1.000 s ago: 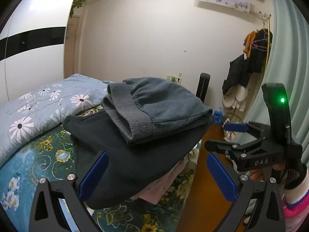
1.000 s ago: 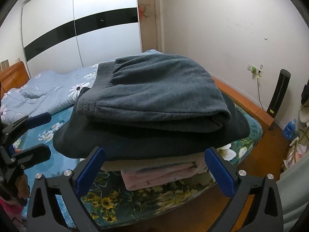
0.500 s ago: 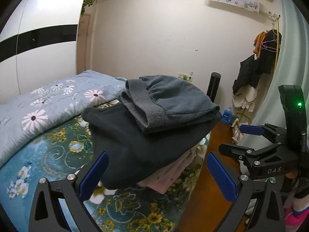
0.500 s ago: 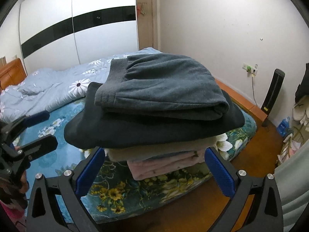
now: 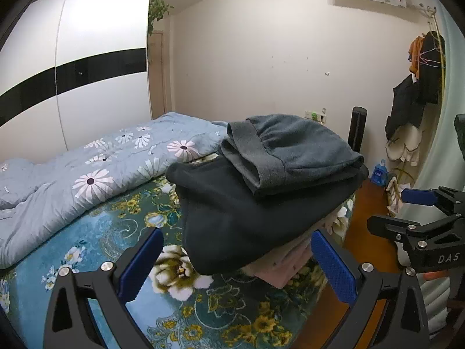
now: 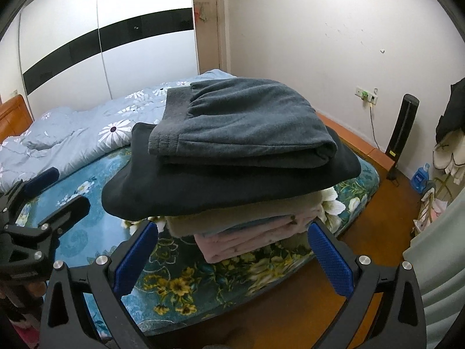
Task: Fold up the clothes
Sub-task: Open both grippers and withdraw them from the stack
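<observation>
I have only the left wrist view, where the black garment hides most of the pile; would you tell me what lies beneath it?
Observer: Under the black garment there is a beige piece, with folded pink fabric lowest on the bed.
Operator: Thank you. Is the right tool holding anything?
Observer: No. The right tool is open, with nothing between its pads.
Operator: And what stands at the head of the bed?
Observer: An orange wooden headboard, beyond the floral quilt.

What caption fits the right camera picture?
Open right gripper facing a folded clothes stack on the bed.
</observation>
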Demonstrator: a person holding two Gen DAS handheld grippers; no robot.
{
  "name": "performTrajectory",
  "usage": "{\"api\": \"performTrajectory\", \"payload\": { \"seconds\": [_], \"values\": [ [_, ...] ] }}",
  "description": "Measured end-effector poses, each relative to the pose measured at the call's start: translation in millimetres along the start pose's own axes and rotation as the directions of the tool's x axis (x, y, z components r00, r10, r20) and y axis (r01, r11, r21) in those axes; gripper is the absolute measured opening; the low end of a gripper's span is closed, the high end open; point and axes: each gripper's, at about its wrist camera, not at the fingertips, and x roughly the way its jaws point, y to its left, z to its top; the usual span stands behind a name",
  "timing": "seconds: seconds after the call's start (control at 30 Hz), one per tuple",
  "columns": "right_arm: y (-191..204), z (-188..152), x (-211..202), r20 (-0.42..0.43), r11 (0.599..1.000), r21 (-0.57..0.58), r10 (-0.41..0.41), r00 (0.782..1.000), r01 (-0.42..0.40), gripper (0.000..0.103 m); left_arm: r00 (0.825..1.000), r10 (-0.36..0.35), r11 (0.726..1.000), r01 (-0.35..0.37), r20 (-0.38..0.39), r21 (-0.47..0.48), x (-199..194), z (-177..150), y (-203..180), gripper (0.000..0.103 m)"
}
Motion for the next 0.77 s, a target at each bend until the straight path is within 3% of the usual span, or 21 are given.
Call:
{"api": "performTrajectory", "payload": {
  "seconds": [0.77],
  "values": [
    [9.5,-4.0,4.5,-0.033,0.999,-0.023,0.035,0.999,-0.036,0.103,1.0,0.016,0.999,-0.017,0.002,0.032,-2.2,-5.4,-3.8,0.103]
  ]
}}
